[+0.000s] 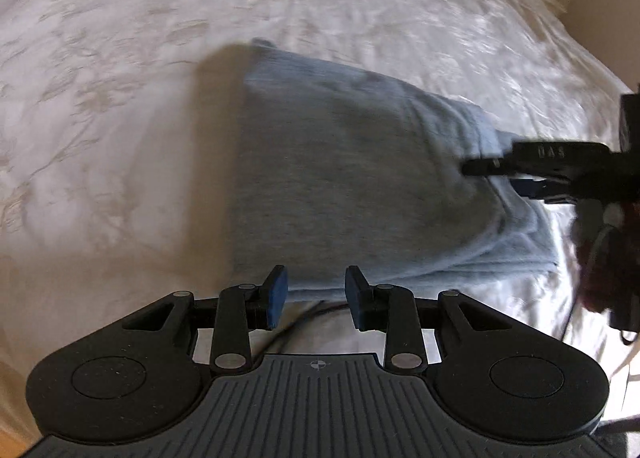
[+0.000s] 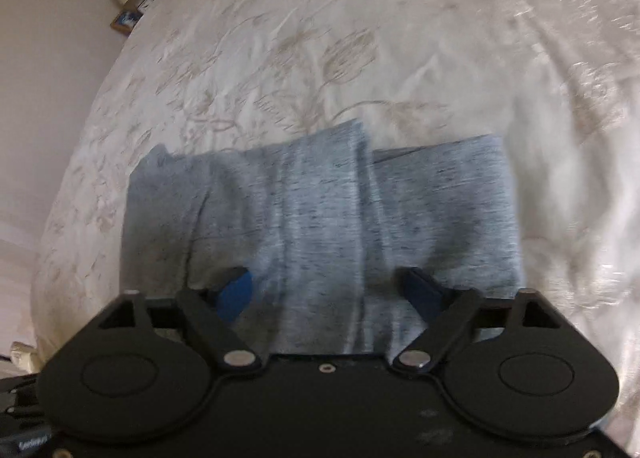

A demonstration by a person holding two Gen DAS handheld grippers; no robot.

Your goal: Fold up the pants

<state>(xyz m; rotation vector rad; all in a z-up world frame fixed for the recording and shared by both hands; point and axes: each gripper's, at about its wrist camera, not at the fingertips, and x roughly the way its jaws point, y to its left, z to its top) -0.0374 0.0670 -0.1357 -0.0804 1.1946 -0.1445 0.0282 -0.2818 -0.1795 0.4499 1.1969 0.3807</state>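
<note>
Grey-blue pants (image 1: 352,162) lie folded in a thick block on a white embroidered bedspread (image 1: 120,98). My left gripper (image 1: 316,294) is open and empty, its blue pads just at the near edge of the pants. My right gripper (image 1: 496,168) reaches in from the right over the pants' right side. In the right wrist view the pants (image 2: 320,210) fill the middle, with layered folds showing. My right gripper (image 2: 326,294) is wide open there, its fingers spread over the near edge of the cloth, holding nothing.
The bedspread (image 2: 360,38) spreads out on all sides of the pants. A dark cable (image 1: 296,322) lies on the bed just in front of my left gripper. Small framed items (image 2: 128,16) stand by the wall beyond the bed edge.
</note>
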